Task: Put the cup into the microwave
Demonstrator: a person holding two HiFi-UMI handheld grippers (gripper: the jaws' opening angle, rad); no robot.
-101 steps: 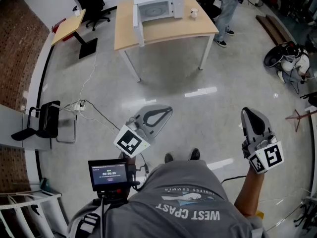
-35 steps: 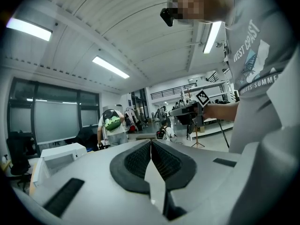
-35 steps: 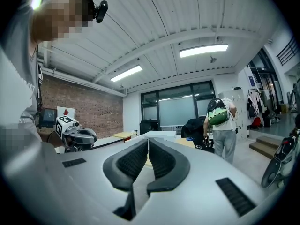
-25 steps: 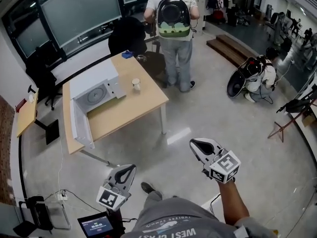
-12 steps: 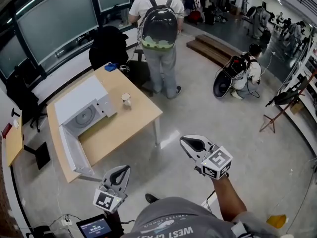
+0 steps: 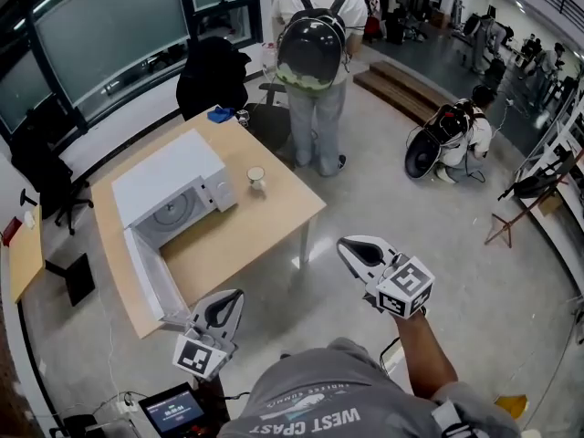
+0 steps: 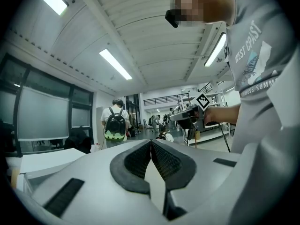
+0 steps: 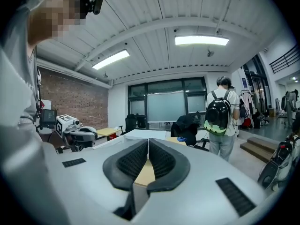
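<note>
A small pale cup [image 6: 256, 178] stands upright on the wooden table [image 6: 269, 226], just right of the white microwave [image 6: 173, 190]. The microwave's door [image 6: 151, 281] hangs open toward me. My left gripper [image 6: 234, 297] is held over the floor near the table's front corner, its jaws shut and empty. My right gripper [image 6: 350, 245] is held over the floor to the right of the table, also shut with nothing in it. In the left gripper view the pads [image 7: 140, 161] meet at the tip. In the right gripper view the pads [image 8: 161, 161] meet too, and the microwave's white top [image 8: 140, 134] shows beyond.
A person with a dark backpack [image 6: 313, 48] stands at the table's far side. A chair draped in black [image 6: 212, 76] is beside them, and a blue item [image 6: 220, 114] lies on the table's far corner. Another person crouches [image 6: 456, 135] at the right. A small screen [image 6: 169, 411] is at the bottom left.
The table and microwave have come nearer and a little to the right in the head view. Both grippers have travelled along toward the table, still shut and empty.
</note>
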